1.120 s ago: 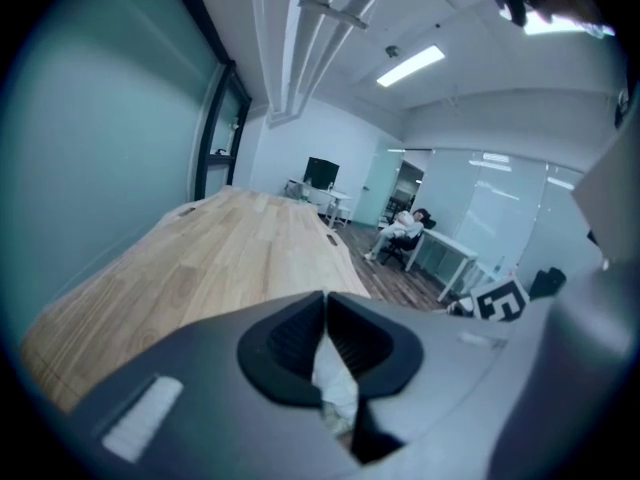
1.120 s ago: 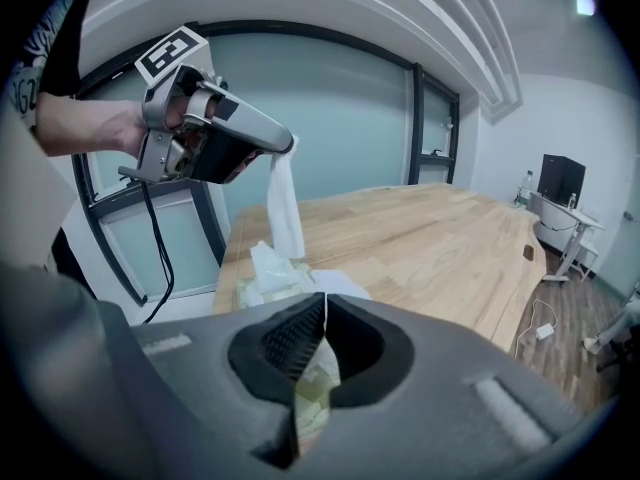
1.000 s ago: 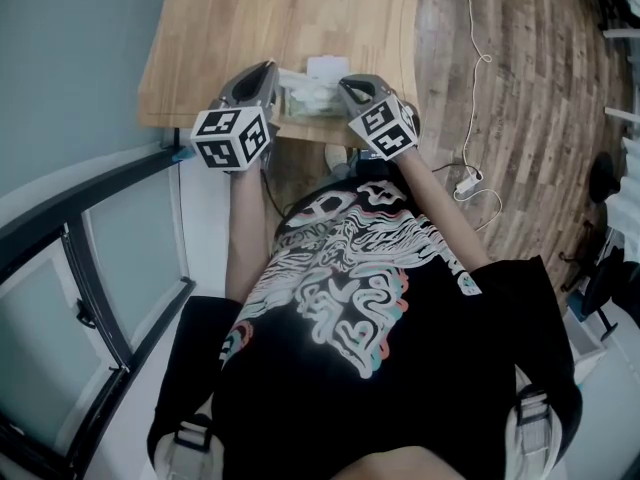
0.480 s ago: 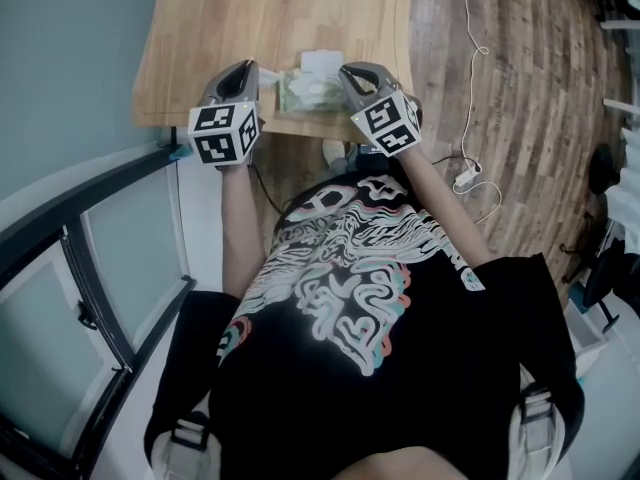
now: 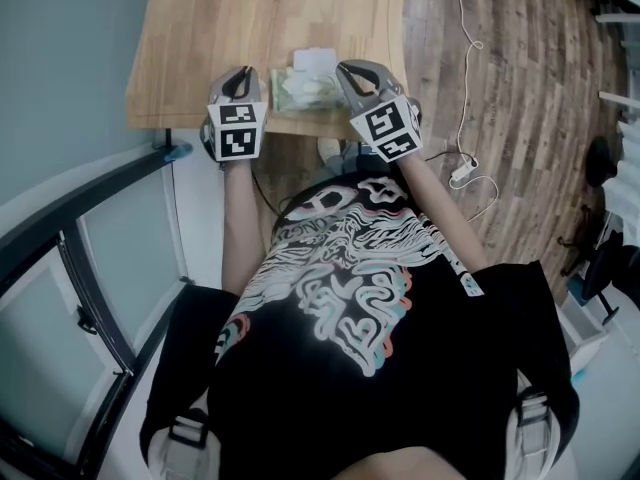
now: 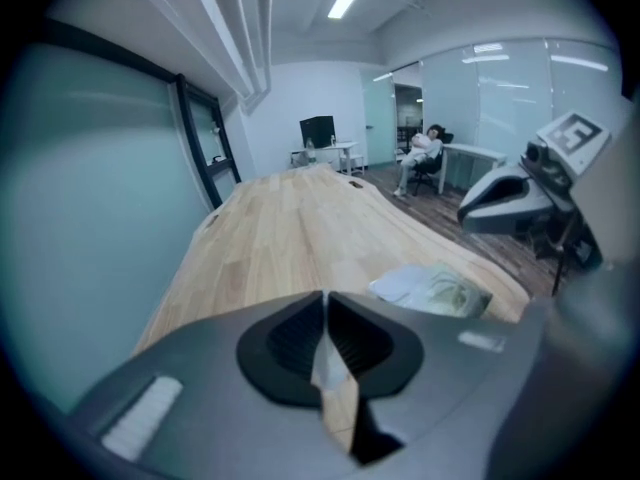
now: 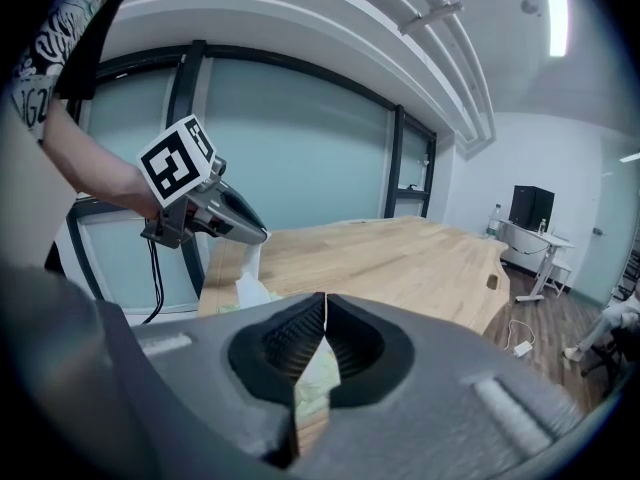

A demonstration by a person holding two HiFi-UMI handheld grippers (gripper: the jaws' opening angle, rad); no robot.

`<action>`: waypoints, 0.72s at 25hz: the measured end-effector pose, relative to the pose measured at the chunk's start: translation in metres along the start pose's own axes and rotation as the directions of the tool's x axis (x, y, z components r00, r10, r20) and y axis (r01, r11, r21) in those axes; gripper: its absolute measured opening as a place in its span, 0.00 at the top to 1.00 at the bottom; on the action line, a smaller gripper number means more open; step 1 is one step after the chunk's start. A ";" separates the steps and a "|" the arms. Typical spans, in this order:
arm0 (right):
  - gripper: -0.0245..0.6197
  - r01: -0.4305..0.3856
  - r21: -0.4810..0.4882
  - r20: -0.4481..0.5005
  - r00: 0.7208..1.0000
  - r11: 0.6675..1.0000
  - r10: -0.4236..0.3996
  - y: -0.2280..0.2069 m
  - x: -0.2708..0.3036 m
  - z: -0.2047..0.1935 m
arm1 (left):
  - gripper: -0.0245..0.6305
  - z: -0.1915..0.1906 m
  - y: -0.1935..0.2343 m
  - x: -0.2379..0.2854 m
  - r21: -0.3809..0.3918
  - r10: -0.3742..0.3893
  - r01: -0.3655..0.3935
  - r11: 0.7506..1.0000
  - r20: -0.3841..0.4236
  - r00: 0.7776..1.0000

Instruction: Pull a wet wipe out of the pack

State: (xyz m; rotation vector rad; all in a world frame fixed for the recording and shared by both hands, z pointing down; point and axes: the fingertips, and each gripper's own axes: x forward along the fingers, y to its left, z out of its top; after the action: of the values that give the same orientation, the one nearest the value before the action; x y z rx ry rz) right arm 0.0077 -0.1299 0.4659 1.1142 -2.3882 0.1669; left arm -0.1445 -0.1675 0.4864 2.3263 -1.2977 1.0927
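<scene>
Your left gripper (image 6: pixel 325 308) has its jaws pinched shut on one wet wipe (image 7: pixel 248 268), a white strip running from the tips down to the single pack (image 5: pixel 310 90) just below and to their right. Your right gripper (image 7: pixel 325 306) is closed tip to tip too, with nothing I can see between the pads and the pack just under and ahead of them. So that's two grippers flanking one pack, its one white lid (image 5: pixel 315 60) lying just beyond the fingertips, all near the front edge of the one wooden table (image 5: pixel 230 18).
</scene>
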 end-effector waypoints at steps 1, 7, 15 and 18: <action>0.95 0.007 -0.002 -0.004 1.000 1.000 -0.007 -0.002 -0.002 -0.001 | 0.96 -0.003 -0.003 0.004 -0.006 -0.001 0.001 1.000 -0.001 1.000; 0.95 0.041 0.043 0.004 0.999 0.998 -0.041 -0.010 -0.015 -0.008 | 0.95 -0.001 -0.018 0.015 -0.037 -0.013 0.014 0.999 0.032 0.999; 0.95 0.066 0.065 0.015 0.998 0.996 -0.067 -0.011 -0.028 -0.010 | 0.92 0.003 -0.030 0.022 -0.082 -0.051 0.058 0.995 0.079 0.996; 0.95 0.078 0.068 0.015 0.997 0.995 -0.079 -0.011 -0.033 -0.012 | 0.90 0.003 -0.034 0.020 -0.110 -0.065 0.076 0.991 0.093 0.994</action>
State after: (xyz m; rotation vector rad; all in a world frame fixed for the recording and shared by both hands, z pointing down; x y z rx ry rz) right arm 0.0386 -0.1107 0.4596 1.2432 -2.3654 0.2128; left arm -0.1093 -0.1624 0.5032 2.3411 -1.2626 0.8798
